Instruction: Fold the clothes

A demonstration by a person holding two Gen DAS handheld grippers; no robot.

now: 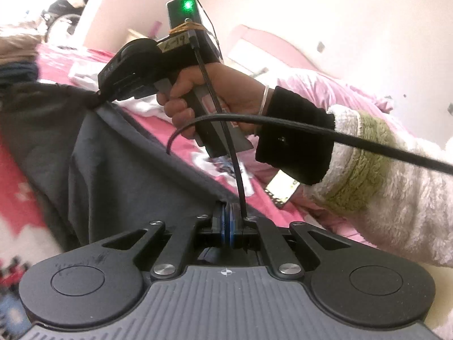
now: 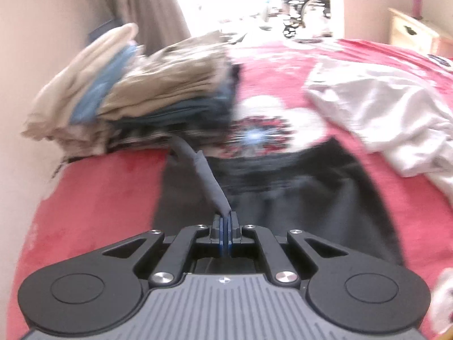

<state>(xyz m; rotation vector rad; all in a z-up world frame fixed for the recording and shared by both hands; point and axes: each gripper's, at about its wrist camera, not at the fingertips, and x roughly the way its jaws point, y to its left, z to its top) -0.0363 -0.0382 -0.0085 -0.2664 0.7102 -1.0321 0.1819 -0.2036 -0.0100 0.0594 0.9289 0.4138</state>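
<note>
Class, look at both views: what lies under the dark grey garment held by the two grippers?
Under the dark grey garment lies the pink patterned bedspread, visible around its edges. Whatever sits directly beneath its middle is covered.

Dark garment (image 2: 283, 198): matt woven cloth, smooth, soft creases. Bedspread (image 2: 90, 198): pink plush cloth, short nap, printed. White garment (image 2: 382, 107): thin cloth, slight sheen, crumpled. Folded stack (image 2: 136, 90): beige and blue cloth, blurred. Left gripper (image 1: 227, 221): matt black plastic, ribbed grey base, bright metal screws, blue pads. Sleeve (image 1: 396, 187): fluffy fleece, white with green band. Bangle (image 1: 264, 100): shiny metal.
</note>
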